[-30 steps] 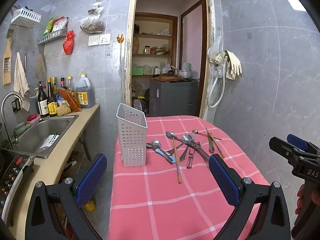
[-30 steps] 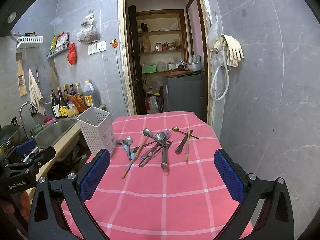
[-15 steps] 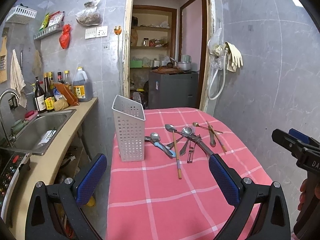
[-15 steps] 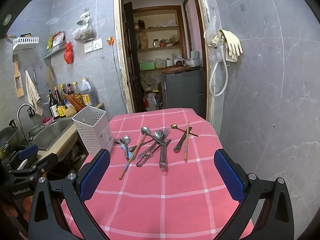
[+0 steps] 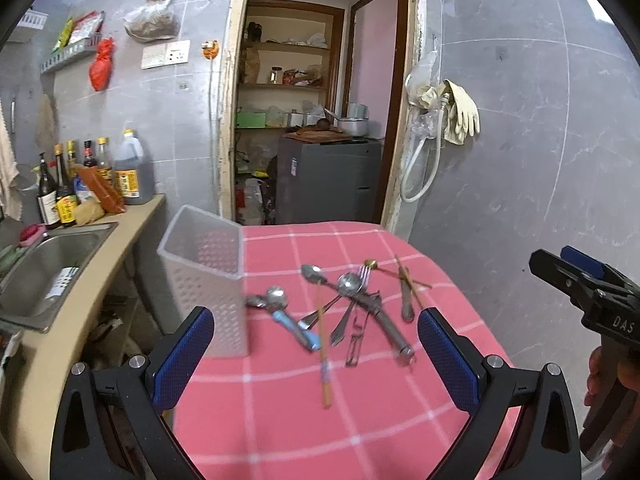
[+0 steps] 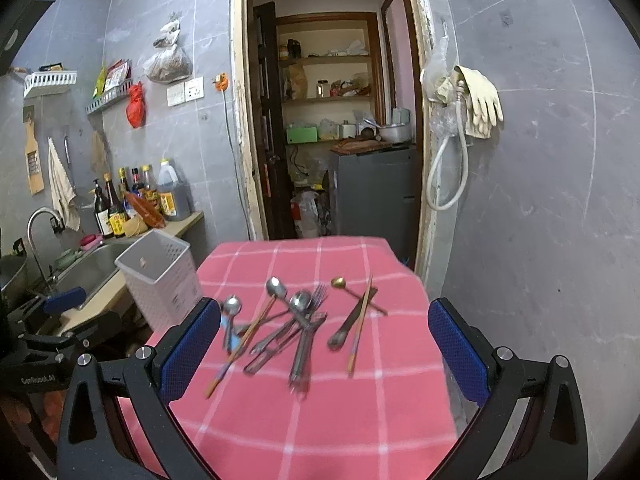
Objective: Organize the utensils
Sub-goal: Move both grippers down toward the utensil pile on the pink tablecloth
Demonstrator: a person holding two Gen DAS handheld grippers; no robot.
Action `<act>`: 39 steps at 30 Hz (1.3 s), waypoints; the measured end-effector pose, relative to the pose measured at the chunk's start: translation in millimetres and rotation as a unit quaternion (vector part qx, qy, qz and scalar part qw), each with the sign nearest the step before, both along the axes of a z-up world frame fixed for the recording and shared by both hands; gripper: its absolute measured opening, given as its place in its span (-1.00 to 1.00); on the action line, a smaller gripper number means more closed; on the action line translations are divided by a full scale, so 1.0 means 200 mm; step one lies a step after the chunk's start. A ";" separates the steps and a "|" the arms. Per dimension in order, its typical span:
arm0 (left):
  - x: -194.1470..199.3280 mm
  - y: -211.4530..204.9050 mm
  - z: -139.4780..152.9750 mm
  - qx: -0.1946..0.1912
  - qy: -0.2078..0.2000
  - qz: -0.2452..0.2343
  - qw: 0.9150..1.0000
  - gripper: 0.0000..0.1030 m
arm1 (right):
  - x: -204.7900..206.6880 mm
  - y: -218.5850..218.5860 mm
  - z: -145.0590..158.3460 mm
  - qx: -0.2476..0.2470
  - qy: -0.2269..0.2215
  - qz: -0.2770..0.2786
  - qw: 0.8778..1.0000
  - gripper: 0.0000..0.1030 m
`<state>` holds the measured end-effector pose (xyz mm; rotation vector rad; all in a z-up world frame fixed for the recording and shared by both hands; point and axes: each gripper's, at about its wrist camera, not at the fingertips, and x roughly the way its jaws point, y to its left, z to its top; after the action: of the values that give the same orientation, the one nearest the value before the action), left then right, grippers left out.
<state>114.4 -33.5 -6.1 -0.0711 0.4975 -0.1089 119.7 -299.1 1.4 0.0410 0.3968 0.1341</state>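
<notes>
A loose pile of utensils [image 5: 344,308] lies on the pink checked tablecloth [image 5: 304,420]: spoons, a fork, chopsticks, a blue-handled spoon [image 5: 294,322] and a small gold spoon [image 6: 340,282]. A white perforated utensil holder [image 5: 208,280] stands upright at the table's left edge, left of the pile. My left gripper [image 5: 316,358] is open and empty, short of the pile. My right gripper [image 6: 324,346] is open and empty, its view centred on the pile [image 6: 288,324]. The holder also shows in the right wrist view [image 6: 160,280].
A counter with a steel sink [image 5: 44,268] and several bottles [image 5: 96,180] runs along the left. An open doorway [image 5: 316,100] with shelves and a grey cabinet lies beyond the table. A grey tiled wall with a hose and gloves [image 5: 452,116] is at the right.
Both grippers have moved forward and nearer to the table; the utensils and holder look larger. Both stay open. The utensils and holder have not moved.
</notes>
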 end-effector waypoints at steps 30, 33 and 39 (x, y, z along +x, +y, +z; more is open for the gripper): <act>0.80 -0.34 -0.32 -0.006 0.007 0.026 1.000 0.93 | 0.96 -0.29 -0.39 0.035 0.006 0.080 0.996 0.79; 0.88 -0.34 -0.35 -0.020 0.025 0.028 0.999 0.86 | 1.04 -0.30 -0.43 0.045 0.019 0.084 0.995 0.68; 1.01 -0.33 -0.42 -0.027 0.043 0.049 0.998 0.77 | 1.18 -0.29 -0.49 0.055 0.040 0.092 0.993 0.53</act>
<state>316.1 -99.0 -90.9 -0.1533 0.5755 -0.0223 355.1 -357.7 -97.3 0.1179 0.4722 0.3375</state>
